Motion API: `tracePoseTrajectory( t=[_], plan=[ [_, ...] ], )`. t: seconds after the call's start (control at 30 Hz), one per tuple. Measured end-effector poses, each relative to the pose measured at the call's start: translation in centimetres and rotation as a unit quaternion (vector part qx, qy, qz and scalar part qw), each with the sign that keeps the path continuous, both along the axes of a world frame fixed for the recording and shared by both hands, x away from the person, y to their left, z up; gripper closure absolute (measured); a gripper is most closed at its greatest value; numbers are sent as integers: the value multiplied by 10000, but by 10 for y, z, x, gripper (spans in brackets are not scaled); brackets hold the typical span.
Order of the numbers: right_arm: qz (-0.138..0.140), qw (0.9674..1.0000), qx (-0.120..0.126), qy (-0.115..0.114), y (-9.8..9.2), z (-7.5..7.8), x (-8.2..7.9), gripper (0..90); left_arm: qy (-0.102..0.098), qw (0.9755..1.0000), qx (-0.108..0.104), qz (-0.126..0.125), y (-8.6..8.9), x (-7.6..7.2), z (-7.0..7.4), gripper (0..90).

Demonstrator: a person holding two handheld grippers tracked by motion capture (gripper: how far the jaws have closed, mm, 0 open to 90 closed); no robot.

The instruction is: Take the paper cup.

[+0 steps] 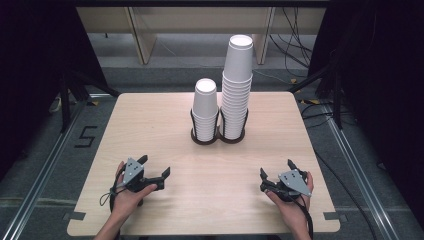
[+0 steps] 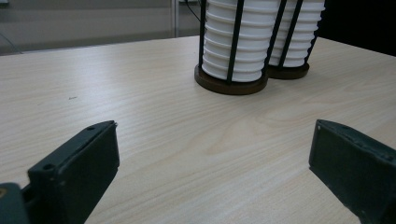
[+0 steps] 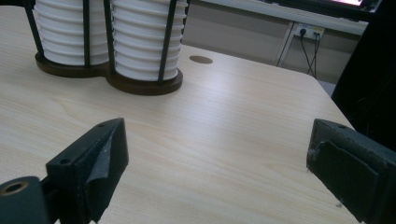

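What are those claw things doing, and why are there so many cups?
A person sits at a wooden table with a claw in each hand. The left claw and the right claw are both open and hold nothing. They rest near the person's edge. Farther back stands a dark double holder with two stacks of white paper cups: a short stack and a tall stack. Nothing touches the cups.

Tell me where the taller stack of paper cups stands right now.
In the high view, the taller cup stack stands in the right ring of the black double cup holder, at the table's far middle, right beside the shorter stack.
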State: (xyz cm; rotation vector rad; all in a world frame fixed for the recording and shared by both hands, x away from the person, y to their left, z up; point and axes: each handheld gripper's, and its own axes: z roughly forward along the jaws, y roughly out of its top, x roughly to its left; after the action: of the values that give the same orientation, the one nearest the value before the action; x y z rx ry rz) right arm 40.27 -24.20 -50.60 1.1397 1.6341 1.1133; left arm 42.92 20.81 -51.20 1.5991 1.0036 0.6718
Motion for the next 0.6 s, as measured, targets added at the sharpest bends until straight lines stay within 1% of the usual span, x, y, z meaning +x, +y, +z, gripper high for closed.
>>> tracePoseTrajectory(
  t=[0.13, 0.17, 0.2, 0.23, 0.27, 0.3, 0.33, 0.37, 0.4, 0.43, 0.47, 0.5, 0.53, 0.6],
  plan=[
    [55, 10000, 65, 26, 0, 0, 1, 66, 14, 9999, 105, -95, -2, 1, 0, 23],
    [67, 9999, 71, 47, -1, 0, 1, 66, -21, 9998, 79, -153, -3, 3, 0, 25],
    [42, 9999, 135, 78, 0, 0, 1, 66, -24, 9998, 78, -177, -3, 4, 1, 26],
    [37, 9999, 93, 66, 0, 0, 1, 67, -9, 9998, 83, -186, -3, 5, 5, 26],
    [26, 9999, 45, 103, 0, 1, 2, 67, -37, 9997, 49, -226, -3, 6, 7, 29],
    [-32, 9999, 91, 138, 2, 0, 1, 67, -116, 9995, 7, -294, -3, 8, 11, 33],
    [76, 9999, 1, 123, 1, 1, 3, 67, -125, 9995, 44, -296, -4, 8, 15, 35],
    [63, 9999, -59, 87, 1, 3, 4, 68, -183, 9993, 53, -337, -4, 10, 20, 35],
    [118, 9999, 28, 86, 2, 6, 5, 68, -186, 9991, 54, -383, -5, 12, 25, 35],
    [82, 9999, 31, 53, 2, 9, 5, 68, -242, 9986, 74, -460, -6, 15, 29, 35],
    [109, 9999, 105, 33, 4, 13, 5, 68, -295, 9982, 75, -515, -9, 18, 34, 35],
    [134, 9999, 82, -5, 5, 16, 6, 68, -319, 9977, 143, -579, -11, 21, 40, 35],
    [135, 9999, 75, -43, 6, 21, 7, 68, -356, 9972, 150, -635, -13, 24, 44, 35],
    [183, 9997, 123, -53, 9, 28, 9, 68, -396, 9962, 223, -743, -18, 30, 54, 36]
  ],
)
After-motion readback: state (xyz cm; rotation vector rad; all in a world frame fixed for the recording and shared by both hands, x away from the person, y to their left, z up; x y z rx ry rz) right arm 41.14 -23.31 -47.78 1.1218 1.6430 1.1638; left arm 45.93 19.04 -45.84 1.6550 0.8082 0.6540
